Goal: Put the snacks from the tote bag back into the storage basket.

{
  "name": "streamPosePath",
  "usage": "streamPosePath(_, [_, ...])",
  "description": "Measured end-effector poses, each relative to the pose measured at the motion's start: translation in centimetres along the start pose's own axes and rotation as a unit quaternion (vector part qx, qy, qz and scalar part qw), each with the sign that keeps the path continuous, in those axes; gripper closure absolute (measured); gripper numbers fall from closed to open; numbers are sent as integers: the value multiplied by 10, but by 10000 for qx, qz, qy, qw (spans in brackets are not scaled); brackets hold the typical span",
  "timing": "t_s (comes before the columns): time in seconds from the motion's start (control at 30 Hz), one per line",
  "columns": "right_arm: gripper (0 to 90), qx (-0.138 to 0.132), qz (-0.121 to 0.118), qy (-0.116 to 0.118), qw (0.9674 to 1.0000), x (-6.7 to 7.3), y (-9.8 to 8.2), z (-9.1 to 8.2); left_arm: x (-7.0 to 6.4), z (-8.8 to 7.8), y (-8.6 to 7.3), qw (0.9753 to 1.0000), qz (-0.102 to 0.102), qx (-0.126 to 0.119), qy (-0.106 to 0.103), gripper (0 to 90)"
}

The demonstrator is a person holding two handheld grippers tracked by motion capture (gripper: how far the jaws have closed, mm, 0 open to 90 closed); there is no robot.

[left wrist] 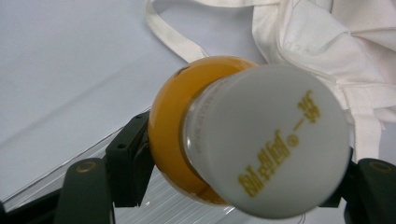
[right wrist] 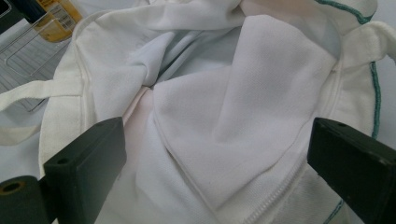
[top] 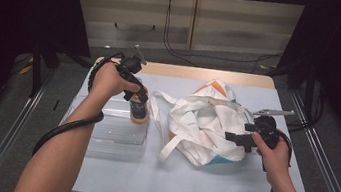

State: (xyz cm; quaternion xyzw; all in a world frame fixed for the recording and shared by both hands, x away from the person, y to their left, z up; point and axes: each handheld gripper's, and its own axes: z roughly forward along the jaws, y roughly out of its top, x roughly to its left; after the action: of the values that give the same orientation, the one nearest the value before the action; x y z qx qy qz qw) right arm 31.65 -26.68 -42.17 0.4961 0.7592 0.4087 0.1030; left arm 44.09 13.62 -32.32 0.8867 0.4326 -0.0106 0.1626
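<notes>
From the high view, we see the left gripper [top: 139, 96] closed around a bottle [top: 138, 110], which hangs upright just above the clear plastic box [top: 117, 136] on the tabletop [top: 187, 179]. The white cloth bag [top: 205, 121] lies beside it, between the two hands. The right gripper [top: 233, 137] rests at the bag's edge.

In the left gripper view, the bottle [left wrist: 210, 135] sits between the jaws, its white cap [left wrist: 268, 140] facing the camera, so its long axis runs along the gripper. The bag [left wrist: 322, 42] is beyond it.

In the right gripper view, the jaws stand wide open over the bag's [right wrist: 219, 112] folds and pinch nothing. We think the bottle must go down into the box directly under the left gripper.
</notes>
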Motion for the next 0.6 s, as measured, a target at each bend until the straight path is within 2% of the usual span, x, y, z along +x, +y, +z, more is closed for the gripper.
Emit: streamPosePath(0.6, [47, 15, -17, 6, 10000, 1, 0, 0, -1, 9, 0, 10000, 22, -1, 24, 299])
